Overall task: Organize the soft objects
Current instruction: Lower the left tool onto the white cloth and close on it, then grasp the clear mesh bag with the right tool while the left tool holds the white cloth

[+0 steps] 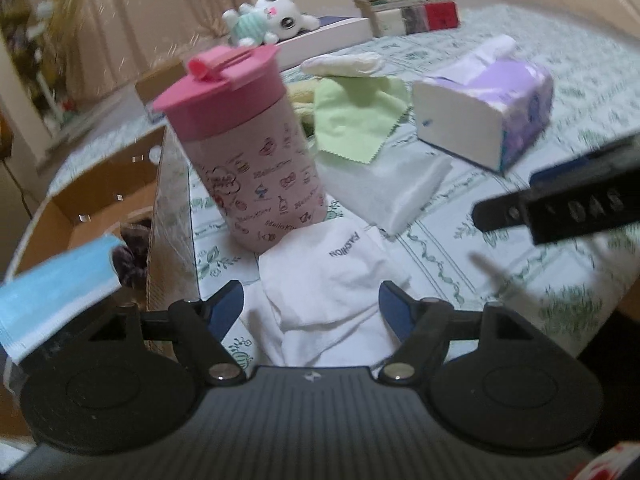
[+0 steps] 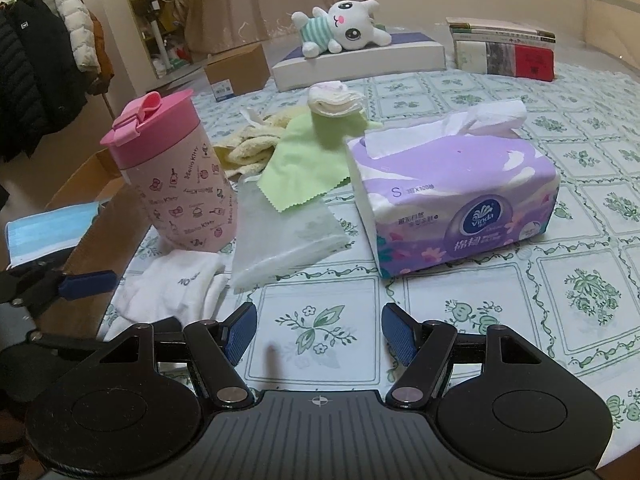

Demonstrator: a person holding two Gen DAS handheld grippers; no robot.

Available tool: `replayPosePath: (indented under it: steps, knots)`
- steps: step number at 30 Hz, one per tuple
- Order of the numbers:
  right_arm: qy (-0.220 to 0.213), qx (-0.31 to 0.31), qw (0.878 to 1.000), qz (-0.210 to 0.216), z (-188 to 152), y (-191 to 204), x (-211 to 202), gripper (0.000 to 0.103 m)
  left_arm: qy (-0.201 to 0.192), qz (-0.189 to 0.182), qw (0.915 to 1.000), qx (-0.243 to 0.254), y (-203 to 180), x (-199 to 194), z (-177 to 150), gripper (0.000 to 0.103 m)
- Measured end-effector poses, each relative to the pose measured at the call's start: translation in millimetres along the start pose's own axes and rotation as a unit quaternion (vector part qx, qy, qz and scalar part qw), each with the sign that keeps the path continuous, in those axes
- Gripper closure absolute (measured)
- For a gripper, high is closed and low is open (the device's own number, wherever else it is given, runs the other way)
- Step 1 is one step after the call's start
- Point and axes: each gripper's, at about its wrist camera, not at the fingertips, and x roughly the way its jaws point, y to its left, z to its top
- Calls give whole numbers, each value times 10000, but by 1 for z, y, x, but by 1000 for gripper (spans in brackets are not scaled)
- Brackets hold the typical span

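A white sock (image 1: 340,276) printed "FASHION" lies crumpled on the flowered tablecloth in front of a pink Hello Kitty cup (image 1: 248,148). My left gripper (image 1: 311,292) hovers open just above the sock, its blue pads on either side of it and not pressing it. A blue face mask (image 1: 56,296) rests by the outer left side of that gripper, over the cardboard box (image 1: 100,196). My right gripper (image 2: 320,312) is open over bare tablecloth, with nothing between its fingers. From there the sock (image 2: 176,292) lies to its left and the mask (image 2: 48,232) farther left.
A purple tissue pack (image 2: 456,208), a green cloth (image 2: 304,160), a clear pouch (image 2: 284,236), a yellow towel (image 2: 252,144) and a stack of white pads (image 2: 336,98) crowd the middle. A plush toy (image 2: 344,28) lies on a flat box; books (image 2: 504,48) sit at the back right.
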Motion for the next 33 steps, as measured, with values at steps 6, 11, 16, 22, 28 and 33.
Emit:
replayPosePath:
  steps: [6,11,16,22,28,33]
  knots:
    - [-14,28,10000,-7,0,-3,-1,34,173,-172,9997,-44,-7,9,-3,31]
    - [-16,61,10000,-23,0,-5,-1,34,257,-197,9993,-167,-8,19,-1,28]
    - [-26,50,10000,1,0,-2,-2,34,350,-318,9982,-369,-4,24,-1,31]
    - [-49,45,10000,6,0,-1,-3,34,368,-756,9956,-422,-5,20,1,77]
    - [-75,-38,9999,97,2,5,-5,34,170,-739,9948,-683,9,1,6,91]
    - [-92,-268,9991,329,5,21,4,34,-106,-570,9934,-985,37,-22,12,91]
